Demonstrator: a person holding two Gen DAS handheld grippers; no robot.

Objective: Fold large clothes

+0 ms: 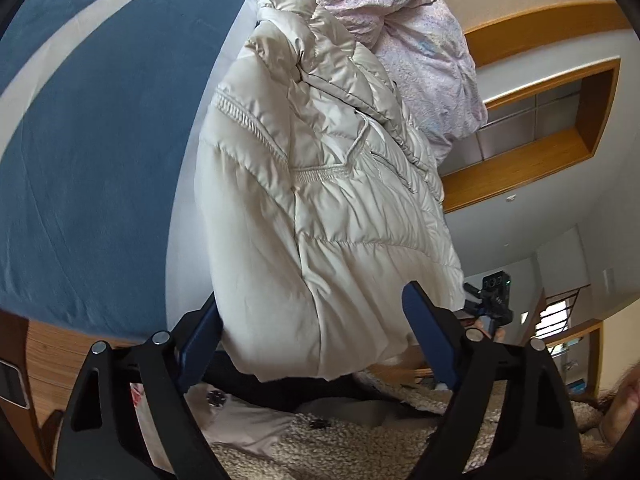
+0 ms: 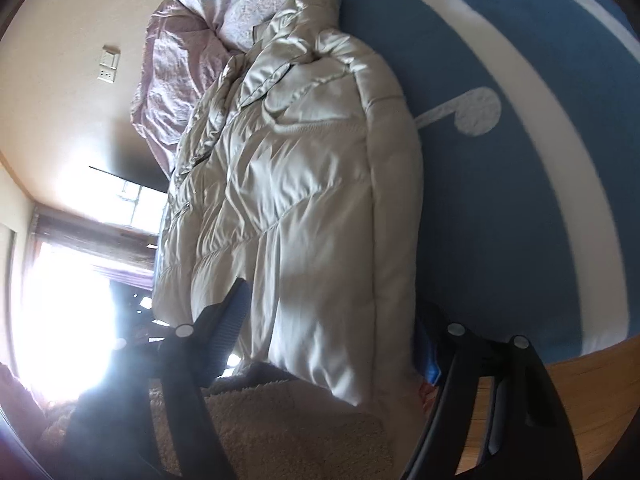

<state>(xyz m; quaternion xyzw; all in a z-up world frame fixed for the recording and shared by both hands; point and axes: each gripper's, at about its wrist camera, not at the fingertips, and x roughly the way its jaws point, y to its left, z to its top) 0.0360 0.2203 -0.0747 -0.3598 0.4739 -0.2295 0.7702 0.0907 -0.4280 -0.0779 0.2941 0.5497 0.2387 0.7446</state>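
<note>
1. Cream puffer jacket [image 1: 320,200] lies on the blue bed cover [image 1: 92,140]; long axis runs 6 to 12 o'clock.
2. Left gripper [image 1: 316,332] and right gripper [image 2: 332,320] straddle the 6 o'clock hem, jaws apart; pad contact unclear.

Daylit room, window [image 2: 60,300] glare blown white in right view, fisheye edges bent, slight motion blur

One cream puffer coat [image 1: 320,208] – one pink quilt [image 1: 404,28] – one blue bedsheet [image 1: 92,152] – two grippers.
</note>
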